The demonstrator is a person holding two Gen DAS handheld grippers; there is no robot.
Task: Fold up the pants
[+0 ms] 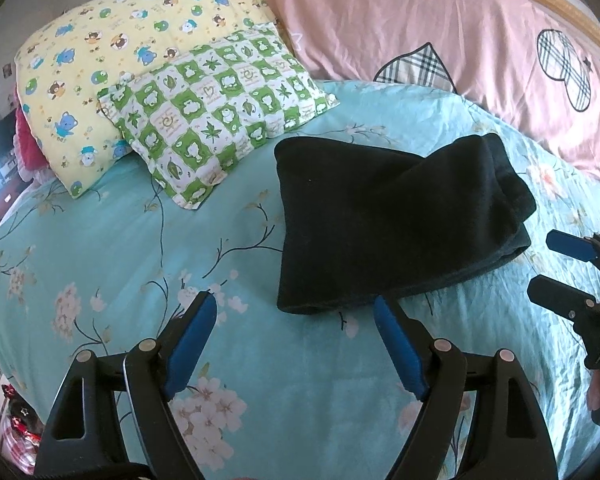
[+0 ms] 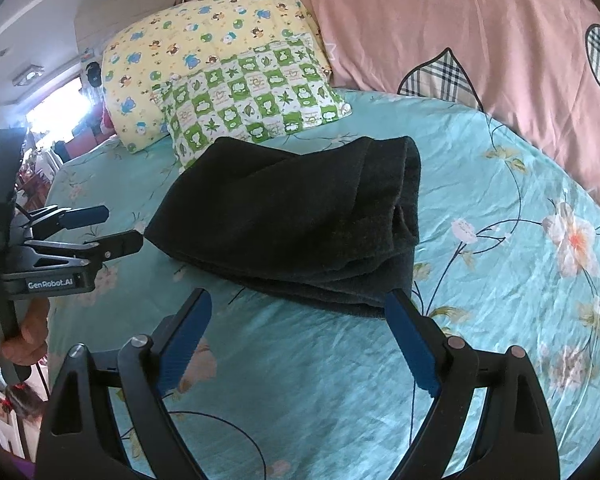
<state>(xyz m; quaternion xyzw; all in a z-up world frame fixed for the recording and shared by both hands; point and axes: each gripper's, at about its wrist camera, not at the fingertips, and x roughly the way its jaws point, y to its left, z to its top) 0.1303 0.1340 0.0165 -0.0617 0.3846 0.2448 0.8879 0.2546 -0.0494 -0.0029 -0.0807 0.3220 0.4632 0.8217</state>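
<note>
Bedsheet (image 1: 100, 240) bears pants (image 1: 380, 220), folded compact near green pillow (image 1: 220, 120); L gripper (image 1: 294, 312) & R gripper (image 2: 298, 312) just beside pants, jaws released, empty — prob. fold done.

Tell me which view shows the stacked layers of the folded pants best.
The right wrist view: the pants lie near and central, their layered edges visible along the near side. The left wrist view shows the pants farther off, mostly the top surface, layers less distinct.
</note>
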